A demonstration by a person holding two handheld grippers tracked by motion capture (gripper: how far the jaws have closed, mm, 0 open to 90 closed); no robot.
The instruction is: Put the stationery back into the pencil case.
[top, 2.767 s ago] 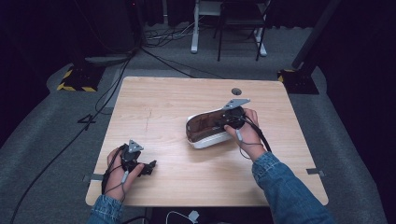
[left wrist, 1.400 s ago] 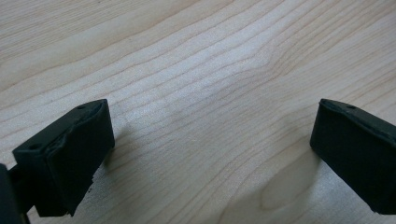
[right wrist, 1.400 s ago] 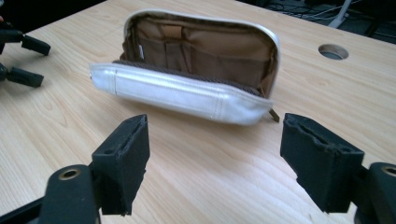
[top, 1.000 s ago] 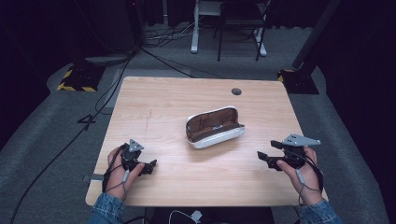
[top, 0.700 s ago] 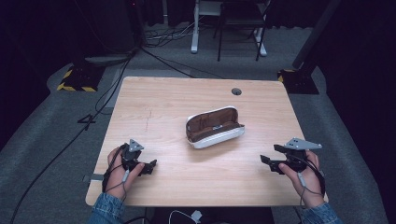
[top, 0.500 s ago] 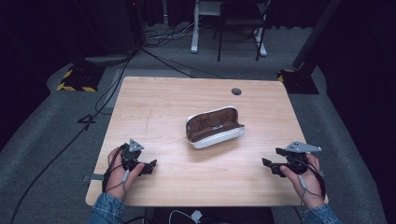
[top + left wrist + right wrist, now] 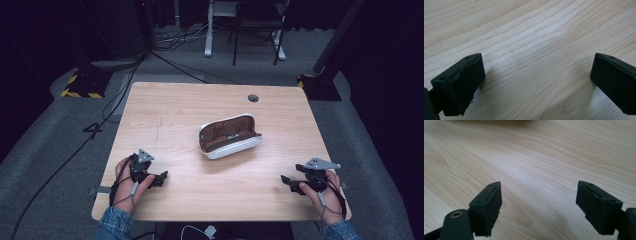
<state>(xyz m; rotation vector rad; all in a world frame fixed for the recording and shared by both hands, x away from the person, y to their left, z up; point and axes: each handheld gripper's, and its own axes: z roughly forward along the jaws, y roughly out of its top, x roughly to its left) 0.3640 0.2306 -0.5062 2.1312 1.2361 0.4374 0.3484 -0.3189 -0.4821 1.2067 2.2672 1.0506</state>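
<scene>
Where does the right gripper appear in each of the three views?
High view: right gripper at the table's near right corner, in the person's hand.
Right gripper view: its own jaws rise from the bottom, open.
Left gripper view: I see no sign of it.
Shared landmark: the wooden table.

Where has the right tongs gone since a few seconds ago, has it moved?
Yes. The right tongs left the open glasses case and now rests near the table's near right corner.

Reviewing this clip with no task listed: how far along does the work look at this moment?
Looks finished or paused. Done: the glasses case lies open mid-table, brown lining showing, nothing visible inside. In hand: nothing; the left gripper and right gripper rest near the front edge of the table, jaws apart over bare wood in both gripper views. Left: unclear; perhaps closing the case.
</scene>
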